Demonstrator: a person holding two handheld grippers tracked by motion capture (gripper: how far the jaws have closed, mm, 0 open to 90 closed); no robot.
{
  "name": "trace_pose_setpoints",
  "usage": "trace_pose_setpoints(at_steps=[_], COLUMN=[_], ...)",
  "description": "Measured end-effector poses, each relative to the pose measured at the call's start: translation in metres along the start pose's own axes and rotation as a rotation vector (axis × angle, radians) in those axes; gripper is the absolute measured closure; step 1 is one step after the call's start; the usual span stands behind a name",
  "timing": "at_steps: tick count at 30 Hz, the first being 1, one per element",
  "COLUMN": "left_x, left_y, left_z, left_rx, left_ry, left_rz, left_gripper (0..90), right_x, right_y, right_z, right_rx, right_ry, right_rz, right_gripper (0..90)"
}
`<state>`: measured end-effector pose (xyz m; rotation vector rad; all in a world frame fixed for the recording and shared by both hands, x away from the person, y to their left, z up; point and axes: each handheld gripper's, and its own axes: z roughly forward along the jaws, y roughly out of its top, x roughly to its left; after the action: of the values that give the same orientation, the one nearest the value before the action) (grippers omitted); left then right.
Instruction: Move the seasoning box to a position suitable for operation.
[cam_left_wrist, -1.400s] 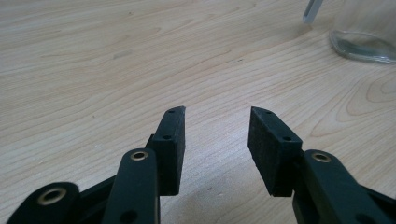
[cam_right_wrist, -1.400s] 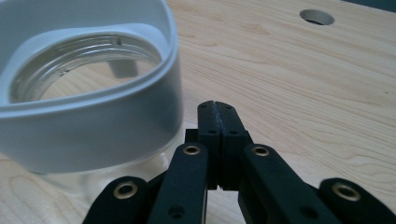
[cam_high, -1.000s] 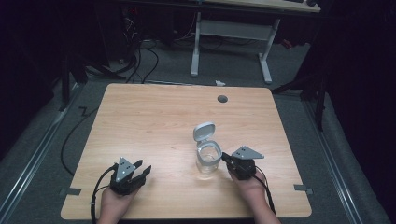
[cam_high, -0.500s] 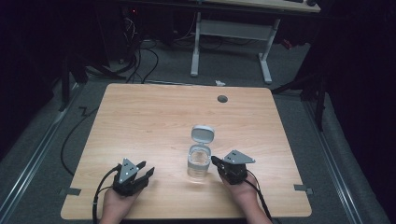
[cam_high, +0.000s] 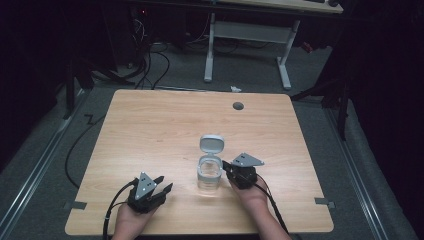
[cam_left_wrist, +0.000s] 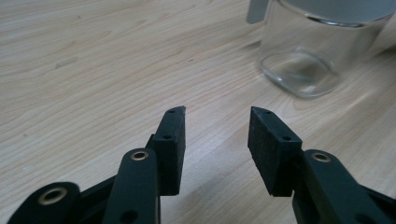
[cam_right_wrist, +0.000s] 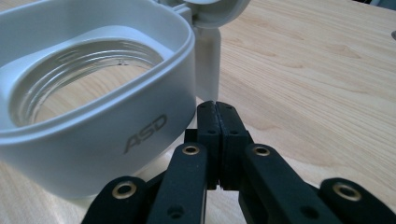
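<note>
Your left gripper (cam_high: 159, 184) sits near the front-left of the tabletop (cam_high: 150, 130), jaws set moderately apart with nothing between them. In the left gripper view (cam_left_wrist: 215, 133) the pads hover over bare wood and the jar (cam_left_wrist: 322, 44) stands ahead and to the right, apart from them.

Jar (cam_high: 209, 172) is at mid-tabletop toward the front, upright, clear glass with a grey-white collar, and it looks empty. Its lid (cam_high: 212, 144) is flipped open and stands up on the far side, hinged to the collar.

Your right gripper (cam_high: 229, 166) is just right of the jar, tips up against or just beside the collar; touching or not, cannot tell from the high view. In the right gripper view (cam_right_wrist: 218, 109) your jaws are pressed together, pad to pad, gripping nothing. The collar (cam_right_wrist: 116, 93), marked ASD, is right at the left of the tips, and the hinge post (cam_right_wrist: 208, 60) rises straight beyond them.

A round dark grommet (cam_high: 238, 106) is in the far right part of the tabletop, well away from the jar.
</note>
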<state>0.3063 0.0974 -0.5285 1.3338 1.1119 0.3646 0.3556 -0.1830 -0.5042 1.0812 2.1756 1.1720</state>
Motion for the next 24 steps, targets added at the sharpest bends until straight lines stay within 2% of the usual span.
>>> trace_pose_setpoints(at_steps=[4, 10, 12, 14, 17, 21, 24], left_x=[-0.007, -0.023, -0.03, -0.037, -0.049, -0.065, -0.071], left_y=[-0.002, -0.01, -0.012, -0.013, -0.018, -0.027, -0.03], left_z=[0.0, 0.002, 0.002, 0.003, 0.008, 0.023, 0.032], left_rx=[0.004, 0.028, 0.032, 0.037, 0.051, 0.066, 0.08], left_ry=[-0.028, -0.076, -0.101, -0.131, -0.154, -0.149, -0.144], left_rz=[-0.007, -0.005, -0.007, -0.029, -0.028, 0.009, 0.011], left_gripper=[57.5, 61.6, 67.3, 73.3, 82.8, 89.2, 90.0], right_x=[-0.002, -0.007, -0.01, -0.013, -0.016, -0.018, -0.018], right_y=[-0.001, -0.017, -0.023, -0.03, -0.036, -0.042, -0.045], right_z=[-0.001, -0.022, -0.03, -0.037, -0.044, -0.054, -0.057], right_rx=[0.004, -0.013, -0.016, -0.013, -0.01, -0.027, -0.04], right_ry=[-0.004, -0.02, -0.031, -0.038, -0.05, -0.087, -0.106], right_rz=[0.003, 0.035, 0.056, 0.077, 0.1, 0.115, 0.125], right_gripper=[87.5, 85.6, 85.1, 83.0, 81.1, 82.4, 87.9])
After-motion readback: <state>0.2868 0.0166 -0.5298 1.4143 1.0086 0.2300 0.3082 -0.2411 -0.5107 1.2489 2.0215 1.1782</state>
